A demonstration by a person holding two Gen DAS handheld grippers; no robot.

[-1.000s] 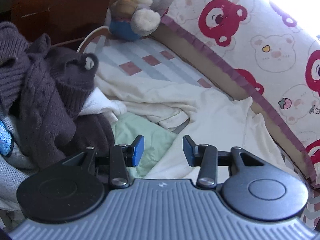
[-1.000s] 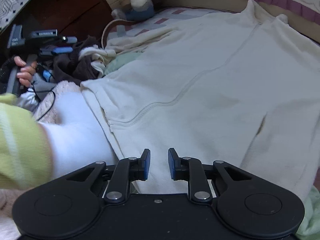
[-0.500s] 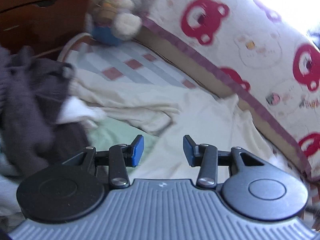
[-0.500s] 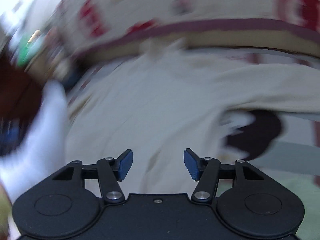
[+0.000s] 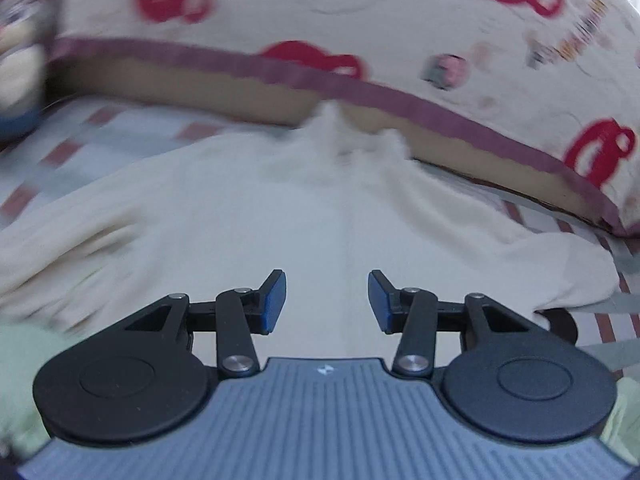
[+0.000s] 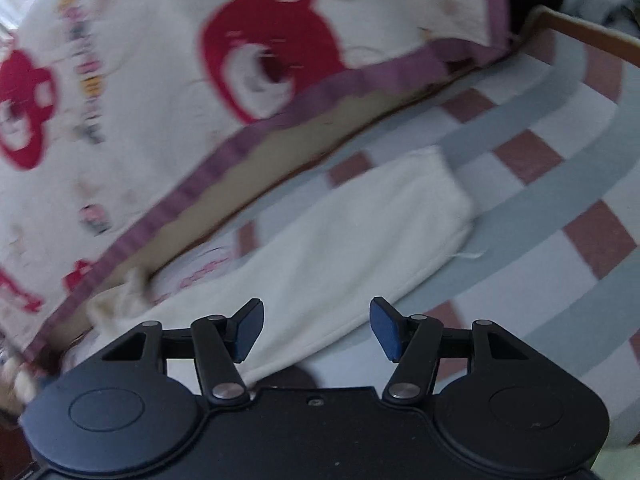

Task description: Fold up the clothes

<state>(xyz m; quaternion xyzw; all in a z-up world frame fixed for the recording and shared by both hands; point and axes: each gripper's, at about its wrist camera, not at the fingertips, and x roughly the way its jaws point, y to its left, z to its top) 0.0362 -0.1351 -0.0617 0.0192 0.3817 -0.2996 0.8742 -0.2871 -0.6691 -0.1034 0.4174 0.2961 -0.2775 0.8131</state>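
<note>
A: What is the left gripper [image 5: 326,298] doing?

B: It is hovering over the cream garment [image 5: 280,216], its blue-padded jaws standing wide apart with nothing between them. The garment is lying spread flat on the checked bedsheet [image 5: 80,136], filling the middle of the left wrist view, its neck bunching up toward twelve o'clock against the bear-print quilt [image 5: 360,12].

A: And toward three o'clock?

B: A sleeve is running out that way and ending near the sheet's striped part. Something pale green [image 5: 24,344] is showing at eight o'clock, too blurred to name.

A: How is the right gripper [image 6: 316,328] looking?

B: Its jaws are also standing wide open, holding nothing. In the right wrist view one cream sleeve [image 6: 352,240] is stretching from between the jaws out toward one o'clock, lying flat on the red-and-grey checked sheet [image 6: 560,184]. Its cuff end is sitting at about one o'clock.

A: And the quilt there?

B: The quilt [image 6: 160,80], with its purple border, is rising along the sleeve's ten o'clock side, just beside it. The picture is smearing, so the finer folds are hard to tell.
</note>
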